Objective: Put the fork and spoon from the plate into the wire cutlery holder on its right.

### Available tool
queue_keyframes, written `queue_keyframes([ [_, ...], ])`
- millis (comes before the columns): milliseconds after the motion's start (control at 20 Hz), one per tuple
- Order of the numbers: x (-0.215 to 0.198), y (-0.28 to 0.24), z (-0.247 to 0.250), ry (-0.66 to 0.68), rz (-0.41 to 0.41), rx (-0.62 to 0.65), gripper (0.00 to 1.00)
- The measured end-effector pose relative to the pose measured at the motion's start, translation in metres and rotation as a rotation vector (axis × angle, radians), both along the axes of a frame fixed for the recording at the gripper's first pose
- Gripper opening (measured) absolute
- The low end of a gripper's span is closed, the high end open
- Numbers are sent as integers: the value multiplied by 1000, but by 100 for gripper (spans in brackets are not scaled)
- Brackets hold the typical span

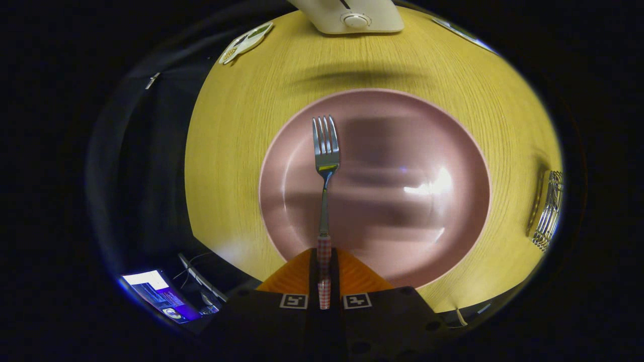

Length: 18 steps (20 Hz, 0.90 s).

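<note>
Two fingers [302,274] of the gripper [324,281] stand drawn in close on either side of the fork [324,166], pressing the checked handle between them; the jaws are nearly closed, with only the handle's width left between; the fork points straight ahead from the fingers, its metal neck and four tines reaching out over the pink plate [453,151]; the tines lie over the plate's left half, short of its far rim; whether the fork rests on the plate or hangs clear above it cannot be told; the plate's well carries bright reflections and soft shadows and holds nothing else that can be made out; the plate sits on a round yellow wood-grain table [241,115]; the wire cutlery holder [549,211] stands on the table well to the right of the plate, near the table's edge, apart from plate and fork alike; beyond the plate, at the table's far side, lies a cream device with a round button [354,17]; a small flat white object [245,42] lies at the far left of the table; below the table's left edge, to the left of the fingers, a lit screen [156,294] glows against dark surroundings.
</note>
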<state>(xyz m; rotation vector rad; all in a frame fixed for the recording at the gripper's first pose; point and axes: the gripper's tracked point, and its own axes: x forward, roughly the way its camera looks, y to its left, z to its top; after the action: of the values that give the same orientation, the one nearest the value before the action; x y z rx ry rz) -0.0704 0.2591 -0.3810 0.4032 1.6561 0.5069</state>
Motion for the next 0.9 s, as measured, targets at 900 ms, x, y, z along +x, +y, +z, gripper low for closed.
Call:
queue_keyframes([
  [900, 19, -211, 152, -134, 122, 12, 10],
])
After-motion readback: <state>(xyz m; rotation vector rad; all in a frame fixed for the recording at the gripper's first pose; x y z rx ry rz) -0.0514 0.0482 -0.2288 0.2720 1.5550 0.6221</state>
